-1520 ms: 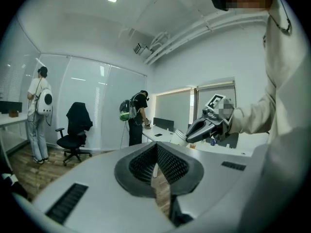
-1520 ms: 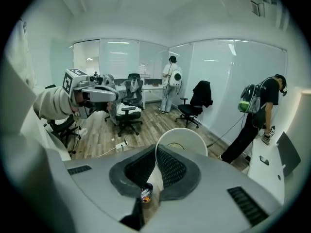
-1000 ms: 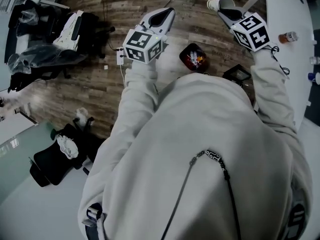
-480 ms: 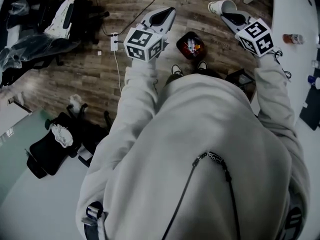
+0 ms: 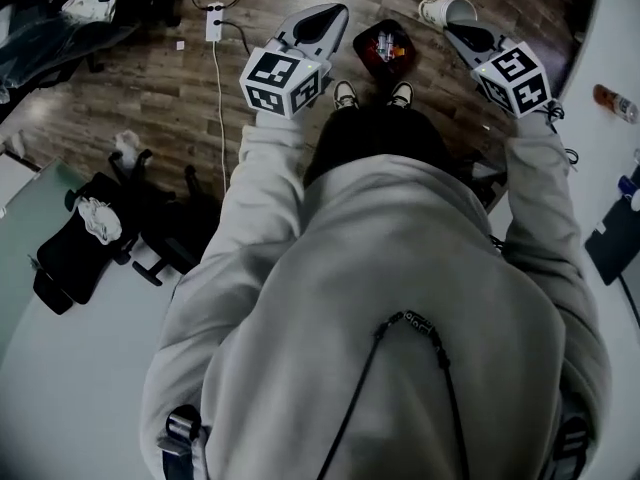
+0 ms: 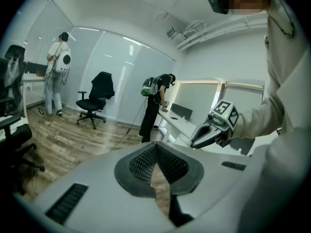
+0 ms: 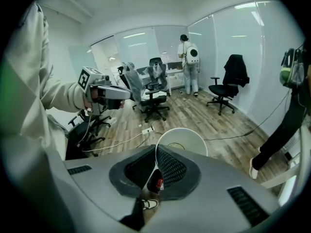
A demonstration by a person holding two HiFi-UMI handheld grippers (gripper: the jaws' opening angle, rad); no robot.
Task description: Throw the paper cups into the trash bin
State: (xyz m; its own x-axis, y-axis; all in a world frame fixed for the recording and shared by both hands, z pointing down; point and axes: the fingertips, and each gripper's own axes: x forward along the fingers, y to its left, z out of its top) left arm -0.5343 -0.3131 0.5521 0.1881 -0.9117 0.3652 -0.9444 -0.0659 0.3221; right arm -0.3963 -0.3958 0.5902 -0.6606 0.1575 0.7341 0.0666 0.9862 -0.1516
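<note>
A white paper cup (image 5: 447, 10) hangs by its rim from my right gripper (image 5: 458, 30), which is shut on it. In the right gripper view the cup (image 7: 183, 141) sticks out past the right gripper (image 7: 156, 152), open mouth facing the camera. The dark trash bin (image 5: 383, 46), with colourful rubbish inside, stands on the wooden floor between both grippers, just beyond the person's shoes (image 5: 345, 94). My left gripper (image 5: 322, 20) is level with the bin's left side. In the left gripper view the left gripper (image 6: 156, 149) has its pads together with nothing held.
A power strip (image 5: 213, 20) and its white cable lie on the floor left of the bin. Black office chairs (image 5: 90, 238) stand at the left. A white desk (image 5: 612, 58) with a bottle (image 5: 615, 103) runs along the right. Other people stand at desks farther off.
Both grippers have sunk toward the floor with the cup still held. The bin has come to lie between them, and the person's shoes have come into view.
</note>
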